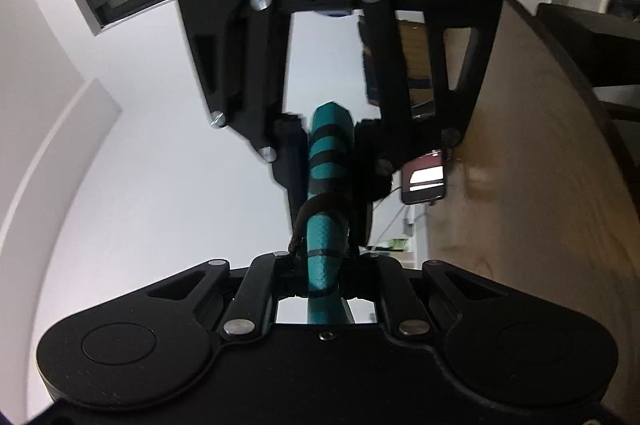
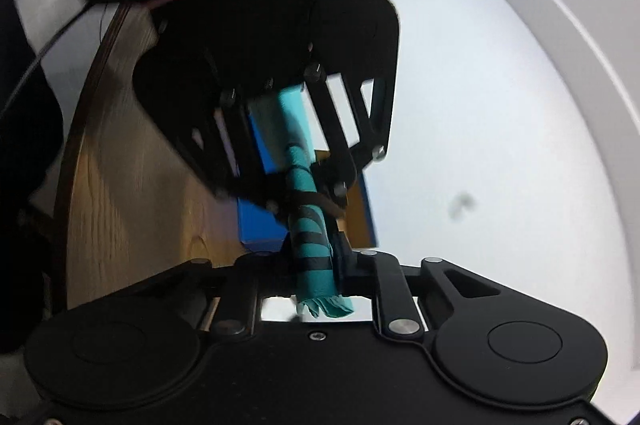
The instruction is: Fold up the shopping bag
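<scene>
The shopping bag (image 1: 325,225) is rolled into a tight teal tube with black stripes, and it hangs in the air between the two claws, one gripping each end. In the left wrist view the left claw (image 1: 320,277) is closed narrow on the near end of the roll, its fingers pressed against both sides of the fabric. A dark cord (image 1: 316,211) loops across the roll near its middle. The right claw (image 1: 326,141) faces it from above in that view, clamped on the far end, with the teal tip poking out past its fingers.

From the right wrist view the right claw (image 2: 320,273) is likewise shut narrow on the roll (image 2: 310,237), and a frayed, crumpled end (image 2: 326,307) sticks out behind its fingers toward the camera. The left claw (image 2: 308,181) grips the other end, and the roll runs slightly tilted between them.

The wooden bench (image 1: 532,161) lies off to one side, its curved edge running along the frame. A phone (image 1: 425,177) with a lit screen shows near the bench edge. A blue box (image 2: 260,221) shows behind the claws in the right wrist view. The rest of the surroundings are pale wall (image 1: 132,153) and open air, so both claws have free room around the roll; nothing touches it but their fingers
</scene>
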